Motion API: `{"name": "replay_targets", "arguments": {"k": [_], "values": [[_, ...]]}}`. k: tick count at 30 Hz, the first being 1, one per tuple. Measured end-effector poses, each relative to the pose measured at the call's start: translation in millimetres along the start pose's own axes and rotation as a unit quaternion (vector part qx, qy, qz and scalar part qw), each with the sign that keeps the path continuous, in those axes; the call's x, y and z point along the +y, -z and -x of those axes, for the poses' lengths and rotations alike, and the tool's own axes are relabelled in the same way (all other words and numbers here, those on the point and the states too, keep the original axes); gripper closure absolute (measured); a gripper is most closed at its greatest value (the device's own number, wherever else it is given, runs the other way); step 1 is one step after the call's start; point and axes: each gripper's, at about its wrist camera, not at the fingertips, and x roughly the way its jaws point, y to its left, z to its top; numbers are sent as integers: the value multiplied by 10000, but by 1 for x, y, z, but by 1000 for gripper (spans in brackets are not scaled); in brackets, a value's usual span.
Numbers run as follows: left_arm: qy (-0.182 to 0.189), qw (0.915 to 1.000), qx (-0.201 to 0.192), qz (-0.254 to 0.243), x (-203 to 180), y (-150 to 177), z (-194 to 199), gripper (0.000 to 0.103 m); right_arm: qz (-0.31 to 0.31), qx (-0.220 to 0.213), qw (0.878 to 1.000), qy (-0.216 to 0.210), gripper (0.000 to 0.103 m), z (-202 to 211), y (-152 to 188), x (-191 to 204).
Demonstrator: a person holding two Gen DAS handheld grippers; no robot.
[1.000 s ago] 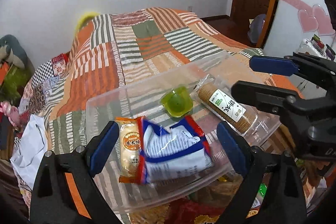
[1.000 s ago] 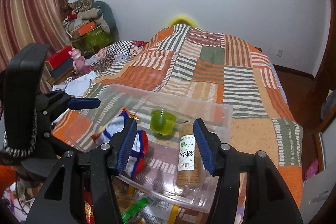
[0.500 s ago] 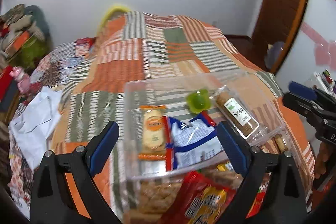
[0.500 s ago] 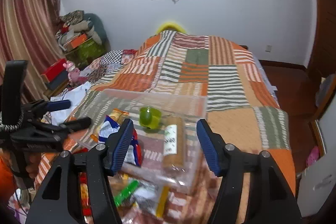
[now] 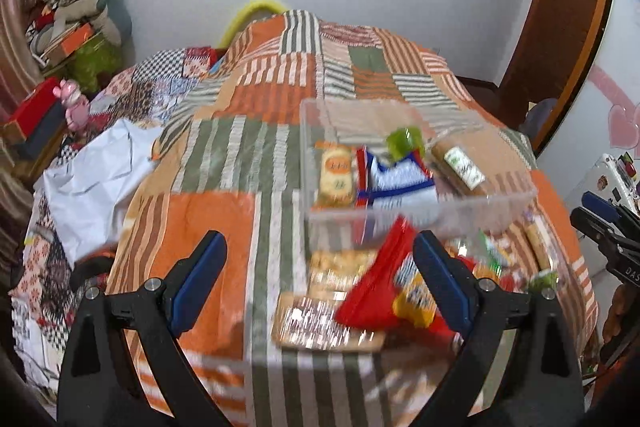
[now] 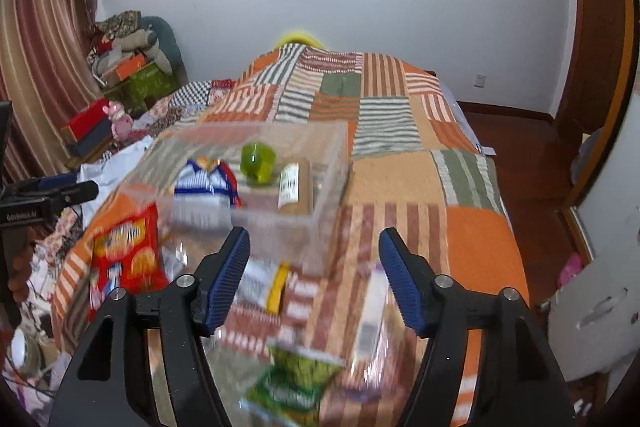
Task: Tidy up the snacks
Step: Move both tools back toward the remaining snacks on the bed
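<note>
Both grippers have pulled back from the clear box (image 5: 420,211); left gripper (image 5: 320,283) spread empty, right gripper (image 6: 316,279) opening, empty, loose snacks (image 6: 296,379) below its fingers awaiting sorting.

A clear plastic bin (image 5: 420,215) sits on my patchwork bedspread, open-topped. Inside it lie four snacks side by side: an orange-wrapped cake (image 5: 337,175) at the left, a blue-and-white striped bag (image 5: 402,179) touching it, a green jelly cup (image 6: 258,161) upright toward the back, and a brown biscuit roll (image 6: 295,187) with a white label along the right wall. In front of the bin, loose packets lie scattered and blurred: a red chip bag (image 6: 126,251), a green packet (image 6: 298,375), a clear-wrapped cracker pack (image 5: 320,319).
</note>
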Motion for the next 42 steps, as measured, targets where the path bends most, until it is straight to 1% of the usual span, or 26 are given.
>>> {"name": "replay_targets", "arguments": {"k": [3, 6, 9, 12, 15, 16, 18, 21, 25, 27, 29, 31, 35, 40, 42], "values": [[-34, 9999, 32, 96, 9, 19, 9, 8, 20, 61, 9999, 92, 34, 3, 11, 2], [-22, 9998, -24, 199, 17, 38, 17, 8, -6, 213, 9997, 98, 34, 3, 27, 3], [-91, 9995, -50, 290, 25, 57, 23, 8, -73, 373, 9992, 117, 34, 2, 42, 4], [-28, 9991, 84, 422, 33, 72, 23, 8, -121, 526, 9985, 113, 34, 0, 56, 5], [-174, 9988, 150, 433, 35, 84, 19, 8, -244, 673, 9973, 142, 34, -6, 65, 3], [-204, 9988, 143, 433, 34, 86, 18, 8, -346, 735, 9967, 84, 34, -8, 68, 1], [-199, 9986, 168, 462, 32, 92, 13, 8, -487, 723, 9962, 50, 34, -9, 72, -2], [-37, 9985, 309, 461, 26, 95, 1, 8, -513, 693, 9963, 59, 34, -5, 72, 0], [98, 9984, 352, 424, 16, 93, -10, 8, -559, 670, 9962, -16, 34, -4, 73, 1], [110, 9983, 393, 417, 13, 91, -16, 8, -632, 659, 9958, -93, 36, -3, 73, 0], [128, 9985, 393, 358, 9, 89, -22, 8, -710, 668, 9950, -224, 44, -6, 74, 1], [97, 9990, 328, 282, 5, 88, -25, 8, -755, 673, 9943, -335, 46, -8, 73, 1], [57, 9993, 330, 193, -1, 83, -33, 8, -673, 712, 9945, -380, 46, -14, 71, 6], [153, 9982, 398, 432, 5, 77, -44, 8, -576, 728, 9948, -425, 46, -22, 68, 14], [129, 9982, 394, 441, 4, 76, -49, 8, -536, 721, 9950, -432, 46, -25, 67, 17]]}}
